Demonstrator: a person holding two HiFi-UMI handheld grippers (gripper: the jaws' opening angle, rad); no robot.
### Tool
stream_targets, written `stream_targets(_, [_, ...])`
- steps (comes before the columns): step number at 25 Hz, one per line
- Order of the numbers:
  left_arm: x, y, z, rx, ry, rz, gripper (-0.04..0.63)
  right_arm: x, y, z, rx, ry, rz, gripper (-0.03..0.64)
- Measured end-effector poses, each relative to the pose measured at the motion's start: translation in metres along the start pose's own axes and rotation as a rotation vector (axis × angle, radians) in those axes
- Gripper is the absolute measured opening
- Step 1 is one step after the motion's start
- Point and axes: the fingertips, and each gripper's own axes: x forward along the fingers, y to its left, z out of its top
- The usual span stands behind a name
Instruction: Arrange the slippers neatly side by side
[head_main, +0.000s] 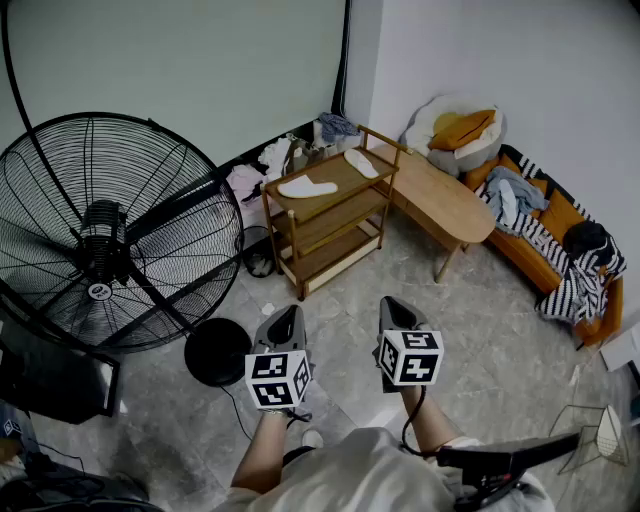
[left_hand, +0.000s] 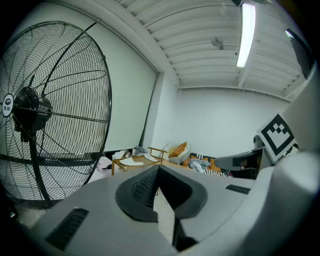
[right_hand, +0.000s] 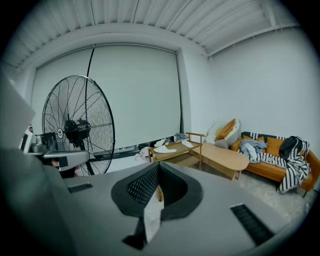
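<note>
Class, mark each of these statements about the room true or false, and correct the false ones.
1. The slippers lie on the top shelf of the wooden rack. True.
2. The slippers touch, side by side. False: they lie apart, at different angles.
3. The right gripper holds a slipper. False: its jaws are shut on nothing.
4. In the head view, the fan stands left of the rack. True.
5. The sofa is bare. False: clothes lie on it.

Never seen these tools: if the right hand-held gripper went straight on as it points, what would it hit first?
Probably the floor short of the wooden rack, as the right hand-held gripper tilts down; depth unclear.
</note>
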Motion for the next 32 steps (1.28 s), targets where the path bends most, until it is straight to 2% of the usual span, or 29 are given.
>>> stream_targets(9, [0.0,0.018,0.001,0.005,0.002,0.007,0.017,0.018,0.013,0.001,0.033,-0.005,0.007,0.034])
stream_targets(17, [0.022,0.027,-0.007,0.0,0.029,-0.025,0.017,0.034,-0.007,-0.007,0.085,0.016,-0.039,0.034])
stream_targets(25, [0.095,0.016,0.0,0.029,0.045,-0.026,0.017,0.086,-0.056,0.002,0.117,0.033,-0.033,0.034])
stream_targets(32, [0.173,0.005,0.022,0.016,0.044,0.019,0.017,0.147,-0.098,0.043,0.087,0.043,0.023,0.034])
